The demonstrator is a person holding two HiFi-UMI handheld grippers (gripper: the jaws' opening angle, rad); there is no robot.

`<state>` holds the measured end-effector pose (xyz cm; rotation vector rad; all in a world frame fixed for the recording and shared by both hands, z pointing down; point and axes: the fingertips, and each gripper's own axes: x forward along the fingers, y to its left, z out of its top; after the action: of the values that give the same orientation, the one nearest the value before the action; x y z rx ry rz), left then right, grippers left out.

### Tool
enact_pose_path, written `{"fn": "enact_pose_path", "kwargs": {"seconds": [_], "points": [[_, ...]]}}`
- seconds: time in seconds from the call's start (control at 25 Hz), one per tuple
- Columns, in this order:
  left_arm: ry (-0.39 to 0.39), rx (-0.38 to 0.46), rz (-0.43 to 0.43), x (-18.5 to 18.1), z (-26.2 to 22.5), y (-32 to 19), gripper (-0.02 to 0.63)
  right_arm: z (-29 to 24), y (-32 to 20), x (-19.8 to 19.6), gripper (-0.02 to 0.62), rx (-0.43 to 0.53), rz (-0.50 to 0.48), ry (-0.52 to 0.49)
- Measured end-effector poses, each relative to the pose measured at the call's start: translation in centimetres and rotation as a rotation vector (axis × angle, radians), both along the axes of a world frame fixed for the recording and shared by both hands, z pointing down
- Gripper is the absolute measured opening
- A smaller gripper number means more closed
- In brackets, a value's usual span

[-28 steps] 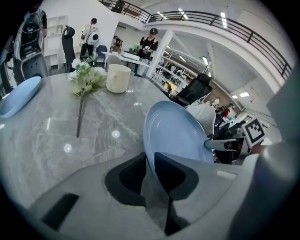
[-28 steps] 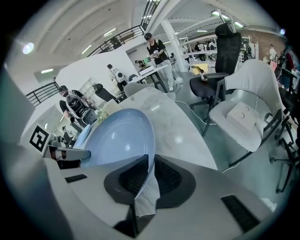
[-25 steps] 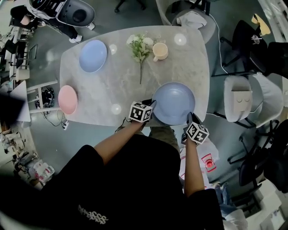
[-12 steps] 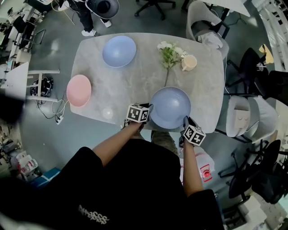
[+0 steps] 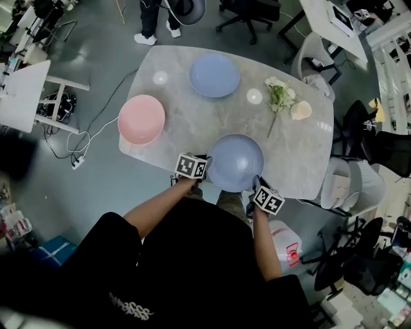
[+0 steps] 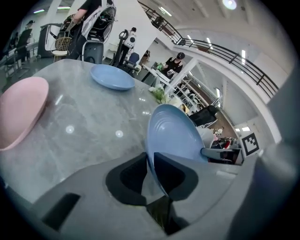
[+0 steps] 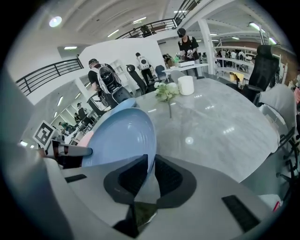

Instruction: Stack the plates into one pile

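Observation:
A large blue plate hangs over the near side of the marble table, held by its rim from both sides. My left gripper is shut on its left rim, my right gripper on its near right rim. In the left gripper view the rim runs between the jaws of the left gripper and the plate stands on edge. The right gripper pinches the same plate. A pink plate lies at the table's left, a second blue plate at the far side.
A sprig of white flowers and a cream cup lie at the table's far right. A white chair stands off the right end. A person stands beyond the far edge.
Both grippers have carried the blue plate leftwards along the table's near side, from its right end to the middle, nearer the pink plate. The other plates have not moved.

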<state>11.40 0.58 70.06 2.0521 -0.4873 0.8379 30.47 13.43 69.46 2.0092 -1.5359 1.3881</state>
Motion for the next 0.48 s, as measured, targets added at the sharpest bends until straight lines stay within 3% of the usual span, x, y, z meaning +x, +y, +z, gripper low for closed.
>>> {"fn": "enact_pose_path", "kwargs": {"seconds": [0.24, 0.48], "points": [[0.049, 0.022, -0.004, -6.9, -0.9, -1.4, 0.063, -0.3, -1.4, -6.7, 0.046, -0.003, 0.038, -0.016], [0.089, 0.01, -0.09, -11.7, -1.9, -2.1, 0.064, -1.9, -3.8, -10.6, 0.043, 0.003, -0.01, 0.016]]}}
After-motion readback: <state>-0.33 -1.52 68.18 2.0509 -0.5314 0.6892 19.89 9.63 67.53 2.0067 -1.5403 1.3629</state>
